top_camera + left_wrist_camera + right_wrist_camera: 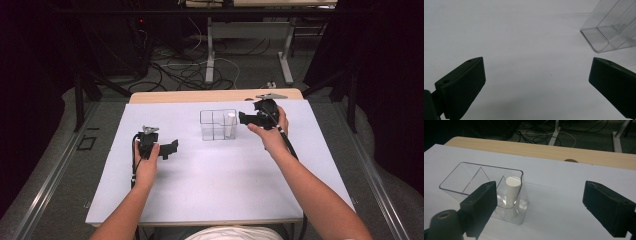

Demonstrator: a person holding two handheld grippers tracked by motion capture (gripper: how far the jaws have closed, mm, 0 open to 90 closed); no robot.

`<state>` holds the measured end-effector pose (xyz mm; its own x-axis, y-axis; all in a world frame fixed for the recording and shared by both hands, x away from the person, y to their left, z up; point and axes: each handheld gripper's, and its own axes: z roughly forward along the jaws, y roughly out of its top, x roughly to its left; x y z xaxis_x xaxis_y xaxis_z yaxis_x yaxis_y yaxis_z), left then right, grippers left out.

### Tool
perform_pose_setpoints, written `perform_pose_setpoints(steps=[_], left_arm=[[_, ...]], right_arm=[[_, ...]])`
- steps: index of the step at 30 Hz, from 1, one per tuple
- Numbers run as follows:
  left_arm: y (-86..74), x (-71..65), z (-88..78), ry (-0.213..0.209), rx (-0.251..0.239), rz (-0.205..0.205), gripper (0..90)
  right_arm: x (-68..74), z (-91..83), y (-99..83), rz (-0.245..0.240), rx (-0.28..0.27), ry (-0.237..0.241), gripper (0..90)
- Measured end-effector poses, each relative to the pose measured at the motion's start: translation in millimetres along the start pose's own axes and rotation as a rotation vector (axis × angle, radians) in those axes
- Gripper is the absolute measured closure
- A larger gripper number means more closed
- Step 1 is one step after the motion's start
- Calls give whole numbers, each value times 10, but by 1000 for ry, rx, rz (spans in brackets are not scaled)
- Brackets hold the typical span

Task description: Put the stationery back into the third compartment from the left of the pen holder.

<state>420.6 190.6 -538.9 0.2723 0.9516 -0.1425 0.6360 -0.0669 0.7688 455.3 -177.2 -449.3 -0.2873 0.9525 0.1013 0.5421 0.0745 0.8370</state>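
A clear plastic box (pixel 218 124) with inner dividers stands on the white sheet near the table's middle back. A white cylinder (pixel 230 122) stands upright in its right compartment, also seen as the white cylinder (pixel 512 191) inside the clear box (pixel 484 185). My right gripper (pixel 243 118) hovers just right of the box, open and empty, its jaws wide apart in the right gripper view (pixel 539 207). My left gripper (pixel 171 148) rests low at the left, open and empty (pixel 536 85), with the box's corner (pixel 609 30) ahead to its right.
A white sheet (pixel 215 170) covers the wooden table (pixel 215 95). Beyond the far edge lie floor cables (pixel 185 70) and table legs (pixel 210 50). Dark curtains flank both sides.
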Motion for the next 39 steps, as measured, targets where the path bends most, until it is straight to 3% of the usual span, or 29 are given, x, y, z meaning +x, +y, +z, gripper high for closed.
perform_pose_setpoints(steps=[9,14,24,39], left_arm=[[0,0,-5,1,9,4,9],[0,-5,-8,1,7,6,9],[-4,-7,-5,-1,4,13,9],[0,-39,-13,-2,7,21,9]], right_arm=[[-227,-151,-141,11,4,10,1],[-349,-209,-267,45,2,17,0],[-554,-282,-580,69,21,-3,0],[-721,-187,-943,83,62,-32,0]])
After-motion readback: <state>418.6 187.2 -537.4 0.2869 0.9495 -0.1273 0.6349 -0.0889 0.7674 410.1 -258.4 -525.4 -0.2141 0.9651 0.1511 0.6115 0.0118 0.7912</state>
